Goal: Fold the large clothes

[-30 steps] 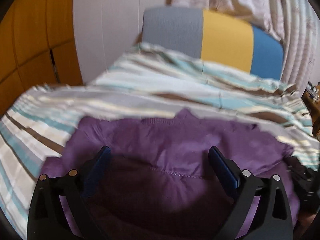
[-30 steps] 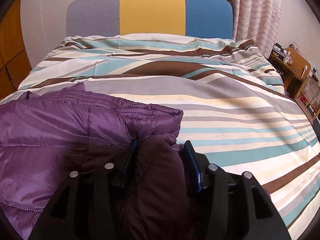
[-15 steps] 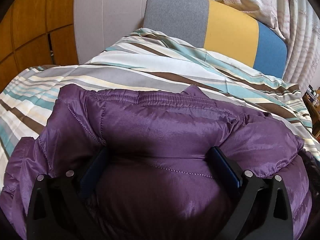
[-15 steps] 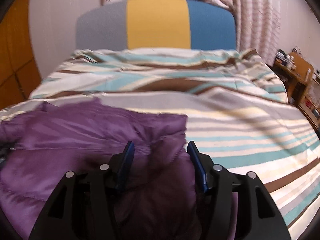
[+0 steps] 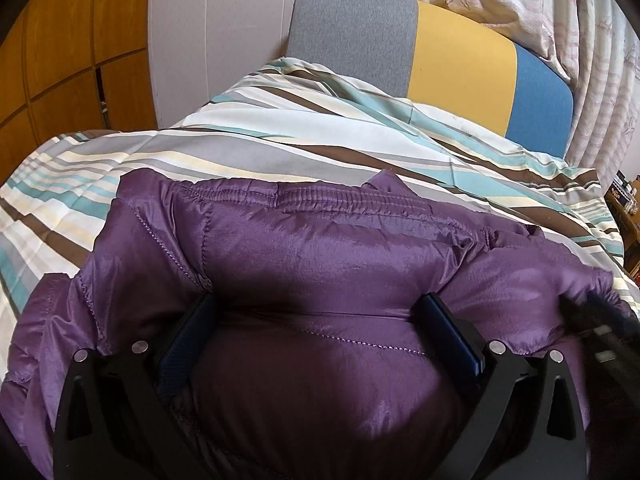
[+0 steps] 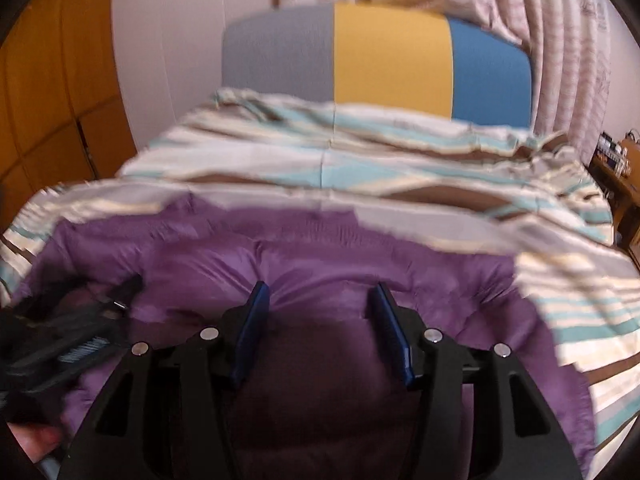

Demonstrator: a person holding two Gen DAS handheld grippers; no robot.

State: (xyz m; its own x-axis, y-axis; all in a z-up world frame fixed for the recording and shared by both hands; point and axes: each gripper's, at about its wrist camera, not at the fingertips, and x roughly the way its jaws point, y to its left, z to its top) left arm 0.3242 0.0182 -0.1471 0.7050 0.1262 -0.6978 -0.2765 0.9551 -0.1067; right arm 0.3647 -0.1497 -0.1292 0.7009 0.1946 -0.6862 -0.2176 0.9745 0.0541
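A purple quilted puffer jacket point(image 5: 320, 264) lies bunched on the striped bed cover point(image 5: 256, 148); its elastic hem runs along the far edge. It also fills the lower half of the right wrist view point(image 6: 320, 264). My left gripper point(image 5: 318, 320) is open wide, its jaws pressed down on the jacket's puffy fabric. My right gripper point(image 6: 320, 300) is open, with its jaws over the jacket, and the view is blurred. The right gripper shows as a dark blur at the right edge of the left view point(image 5: 600, 328). The left gripper shows at the left of the right view point(image 6: 72, 340).
The bed has a grey, yellow and blue headboard point(image 5: 436, 52) at the far end. Orange wardrobe doors point(image 5: 68, 48) stand to the left. Curtains point(image 6: 560, 40) hang behind the headboard. A wooden bedside table point(image 6: 616, 172) with small items stands at the right.
My right gripper let go of the jacket fold it pinched and opened, then swung left over the jacket. My left gripper stayed open and settled onto the jacket.
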